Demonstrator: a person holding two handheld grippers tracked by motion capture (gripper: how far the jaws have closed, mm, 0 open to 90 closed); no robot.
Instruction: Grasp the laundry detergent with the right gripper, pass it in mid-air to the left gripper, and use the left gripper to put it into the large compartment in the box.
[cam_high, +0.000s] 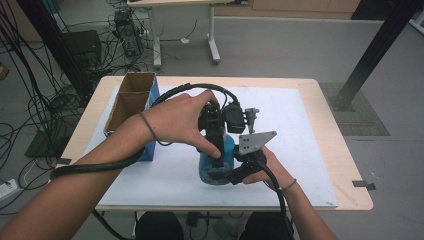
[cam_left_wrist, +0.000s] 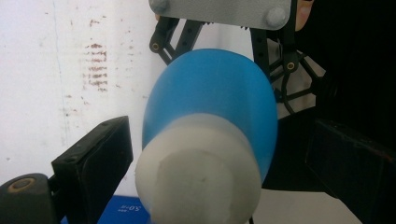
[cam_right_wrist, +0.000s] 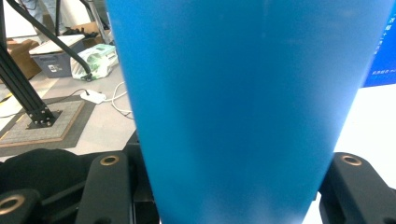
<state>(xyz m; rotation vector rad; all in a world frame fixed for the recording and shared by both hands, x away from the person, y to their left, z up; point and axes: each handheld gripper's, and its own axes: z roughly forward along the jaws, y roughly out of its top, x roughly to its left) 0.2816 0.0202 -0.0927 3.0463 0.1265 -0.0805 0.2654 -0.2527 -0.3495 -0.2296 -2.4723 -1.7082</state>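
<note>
Bottle: one blue bottle (cam_high: 216, 167) with a white cap (cam_left_wrist: 198, 182); it stands on the white mat near the front edge of the desk (cam_high: 320, 107).
Cardboard box: one, open at the top (cam_high: 131, 97), with a blue side; it stands to the left of the bottle, well apart from it.
Grippers: two, both at the bottle.
Right gripper: the right gripper (cam_high: 239, 172) comes to the bottle from its right side, low, and its jaws are clamped on the blue body; in the right gripper view the blue wall sits between the two black jaws and touches both.
Left gripper: the left gripper (cam_high: 215, 150) points down over the top of the bottle; in the left gripper view its jaws stand apart on both sides of the white cap, with a gap to each.
Left hand: it reaches over from the box side, wrist bent, fingers around the gripper body.
Right hand: it lies low, just right of the bottle, behind its gripper.
</note>
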